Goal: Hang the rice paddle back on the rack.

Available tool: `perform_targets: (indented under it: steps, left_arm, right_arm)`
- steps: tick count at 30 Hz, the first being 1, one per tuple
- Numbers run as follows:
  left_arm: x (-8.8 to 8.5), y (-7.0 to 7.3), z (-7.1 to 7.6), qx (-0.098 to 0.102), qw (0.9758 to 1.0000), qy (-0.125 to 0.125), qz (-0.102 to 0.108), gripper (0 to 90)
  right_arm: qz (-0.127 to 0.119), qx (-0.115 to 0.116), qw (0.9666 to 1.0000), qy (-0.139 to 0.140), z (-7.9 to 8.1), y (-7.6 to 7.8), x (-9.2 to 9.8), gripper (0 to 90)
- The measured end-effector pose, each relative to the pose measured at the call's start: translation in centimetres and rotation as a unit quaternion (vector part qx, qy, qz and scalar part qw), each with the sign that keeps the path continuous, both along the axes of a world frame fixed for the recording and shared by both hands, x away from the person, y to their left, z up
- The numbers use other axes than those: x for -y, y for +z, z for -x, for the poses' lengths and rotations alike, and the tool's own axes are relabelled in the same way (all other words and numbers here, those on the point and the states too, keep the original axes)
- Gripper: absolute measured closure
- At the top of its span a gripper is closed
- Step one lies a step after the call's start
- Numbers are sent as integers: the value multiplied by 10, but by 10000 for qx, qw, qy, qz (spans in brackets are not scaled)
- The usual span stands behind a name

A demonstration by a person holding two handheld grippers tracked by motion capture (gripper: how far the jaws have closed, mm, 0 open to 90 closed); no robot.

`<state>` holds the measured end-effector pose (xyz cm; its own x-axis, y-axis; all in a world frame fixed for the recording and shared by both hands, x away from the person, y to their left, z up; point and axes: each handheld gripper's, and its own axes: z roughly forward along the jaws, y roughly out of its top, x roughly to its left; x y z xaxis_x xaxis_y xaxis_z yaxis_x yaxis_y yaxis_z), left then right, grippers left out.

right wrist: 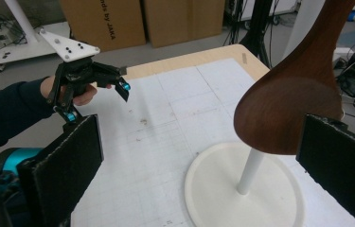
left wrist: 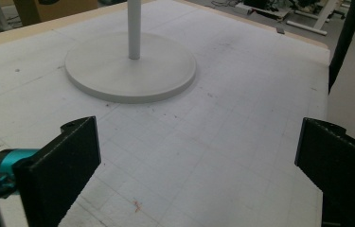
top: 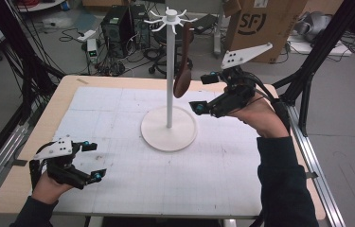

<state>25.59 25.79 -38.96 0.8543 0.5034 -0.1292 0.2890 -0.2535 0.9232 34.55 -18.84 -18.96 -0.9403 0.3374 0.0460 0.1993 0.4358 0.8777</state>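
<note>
- The wooden spoon point(top: 183, 71) hangs from the top ring of hooks on a white stand point(top: 169, 71). It sits at about one o'clock from the table's middle in the high view, bowl end down, just right of the pole and well clear of the round base point(top: 156, 135).
- At eight o'clock on the table point(top: 38, 123), the left gripper point(top: 92, 161) rests low over the white gridded mat point(top: 118, 179), held in a hand with a dark sleeve. Its jaws stand spread wide, with nothing between them.
- In the left gripper view those two black jaws frame bare mat, and the stand's base point(left wrist: 130, 66) lies ahead at about eleven o'clock, well apart from them.
- At the centre, the pole rises upright from the middle of the base.
- At two o'clock, the right gripper point(top: 202, 92) is held level, pointing toward the spoon from its right. Its jaws are spread wide and grip nothing.
- In the right gripper view, the spoon's bowl point(right wrist: 288, 109) hangs just ahead of the jaws, nearer the right one; no pad presses on it.
- Beyond the table, boxes point(top: 265, 23) and computer gear point(top: 118, 28) stand on the floor at twelve o'clock.
</note>
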Motion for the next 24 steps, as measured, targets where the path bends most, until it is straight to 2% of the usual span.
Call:
perform_targets:
  steps: [9, 13, 18, 24]
  left_arm:
    - [-1, 0, 0, 14, 10000, 13, 35, 16]
    - [-1, 1, -1, 24, 9999, 12, 154, 16]
    - [-2, 2, -1, 40, 9998, 36, 206, 16]
    - [-2, 3, -2, 40, 9996, 3, 290, 16]
  right_arm:
    - [-74, -14, 10000, -26, 9, -26, 10, 3]
    - [-111, -10, 9999, 3, 17, -35, 11, 3]
    - [-138, 34, 9999, 34, 24, -48, 14, 3]
    - [-130, -44, 9999, -62, 31, -66, 20, 3]
